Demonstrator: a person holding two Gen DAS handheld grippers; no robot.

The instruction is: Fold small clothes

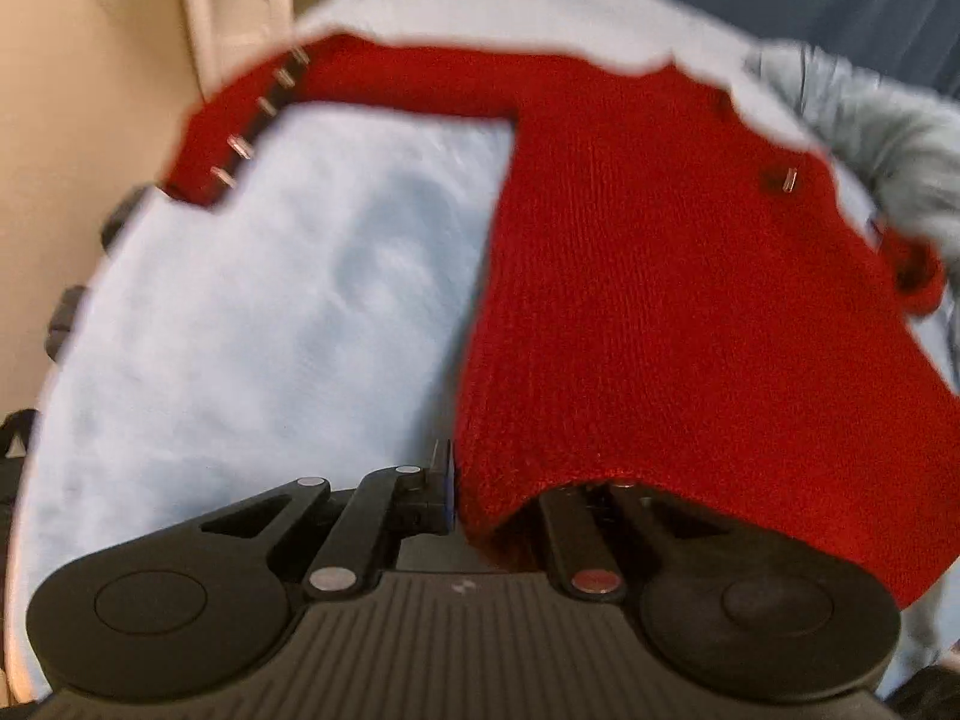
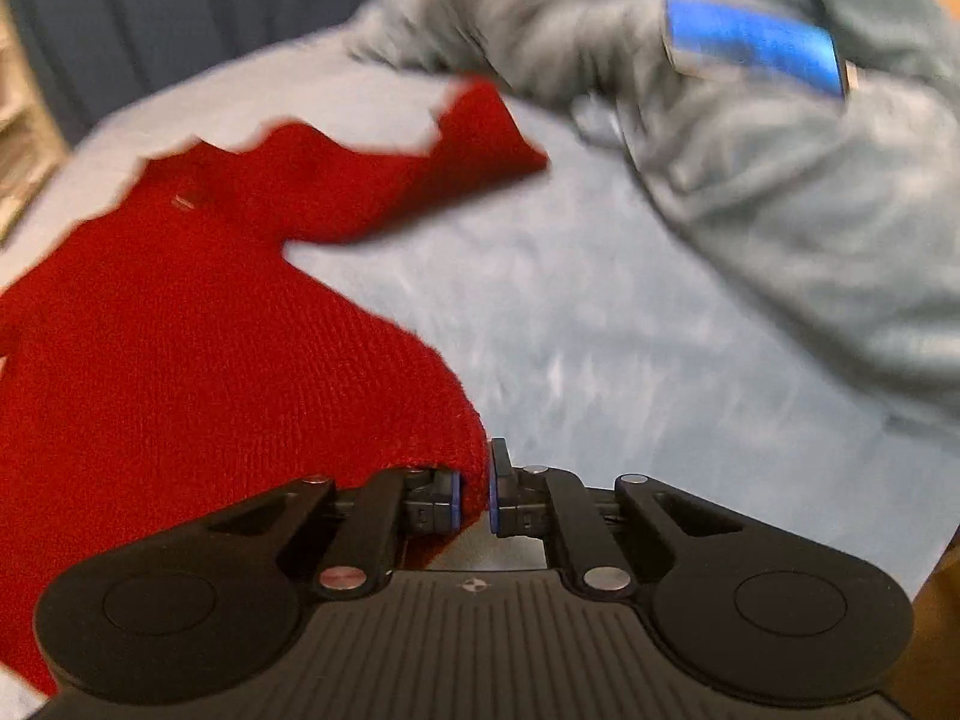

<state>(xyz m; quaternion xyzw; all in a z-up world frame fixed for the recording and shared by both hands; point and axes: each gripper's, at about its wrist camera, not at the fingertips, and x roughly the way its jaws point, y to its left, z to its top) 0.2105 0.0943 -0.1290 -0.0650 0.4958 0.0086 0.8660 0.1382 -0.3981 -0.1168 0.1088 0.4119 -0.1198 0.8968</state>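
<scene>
A small red knit sweater (image 1: 648,276) lies spread on a light blue blanket (image 1: 270,312), one sleeve stretched to the far left. My left gripper (image 1: 480,498) is shut on the sweater's near hem corner; the knit drapes over its right finger. In the right wrist view the sweater (image 2: 198,324) fills the left side, its other sleeve reaching up and right. My right gripper (image 2: 475,495) is shut on the opposite hem corner, red knit pinched between the blue pads.
A crumpled grey garment (image 2: 780,180) with a blue label (image 2: 756,45) lies at the right on the blanket (image 2: 600,330). It also shows at the far right in the left wrist view (image 1: 888,138). Beige furniture (image 1: 90,60) stands at the far left.
</scene>
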